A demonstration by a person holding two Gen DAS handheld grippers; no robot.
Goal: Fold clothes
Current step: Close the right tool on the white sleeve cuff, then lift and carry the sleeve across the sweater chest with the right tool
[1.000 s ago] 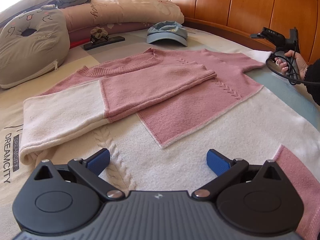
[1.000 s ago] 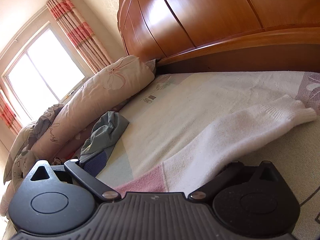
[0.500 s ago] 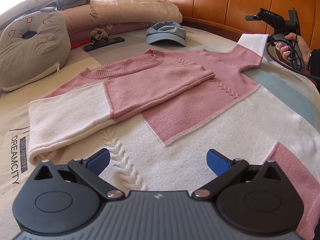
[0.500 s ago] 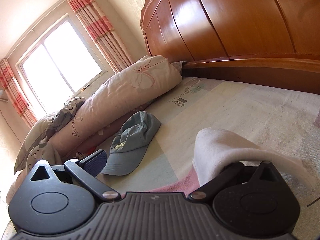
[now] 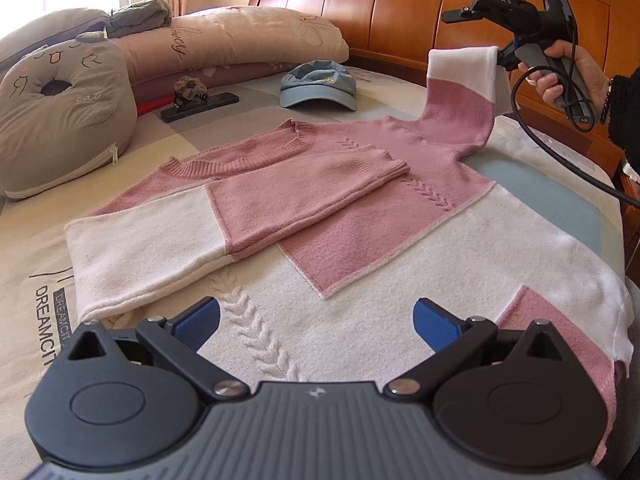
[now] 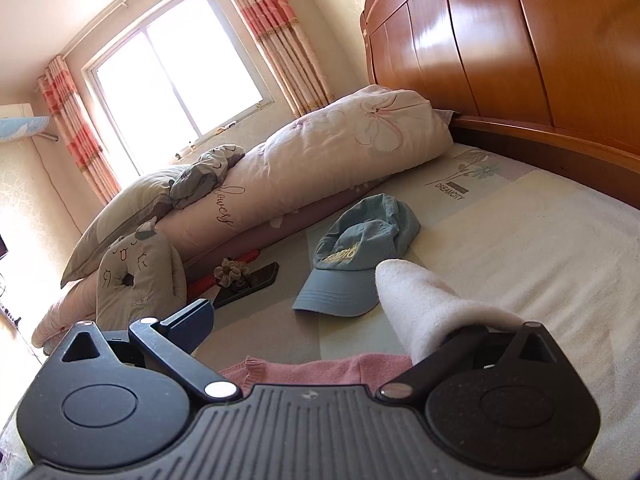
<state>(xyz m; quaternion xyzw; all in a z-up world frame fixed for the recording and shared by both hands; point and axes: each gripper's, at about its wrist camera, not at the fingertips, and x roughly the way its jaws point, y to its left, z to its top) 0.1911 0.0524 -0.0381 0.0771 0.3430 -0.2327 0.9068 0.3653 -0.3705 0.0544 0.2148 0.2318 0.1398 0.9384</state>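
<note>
Your left claw [image 5: 316, 320] hovers low over the sweater's [image 5: 360, 240] white lower half at the near edge of the bed [image 5: 44, 280], its blue pads spread wide with nothing between them. The pink and white sweater lies flat across the middle of the bed, and its left sleeve [image 5: 200, 224] is already folded across the chest, cuff pointing toward the right side.

Further right, the picture has changed. A second ago the right sleeve [image 5: 460, 100] lay flat out toward the headboard [image 5: 400, 12] side of the bed; now it stands lifted off the bedding, white cuff uppermost, hanging from your right claw [image 5: 502, 54] (the hand [image 5: 568, 76] gripping the handle is raised too). In the right wrist view the cuff [image 6: 424, 304] drapes over one finger, so the sleeve is caught there, though the other finger sits well apart from it.

That lift means the second sleeve fold is under way: the sleeve is free to be carried leftward across the chest to lie over the first. Watch that loose hold, since knit could slide off a single finger mid-swing. Beyond the collar, the blue cap [image 5: 318, 86] and phone [image 5: 200, 102] rest near the pillows [image 5: 240, 44], clear of the sweater.
</note>
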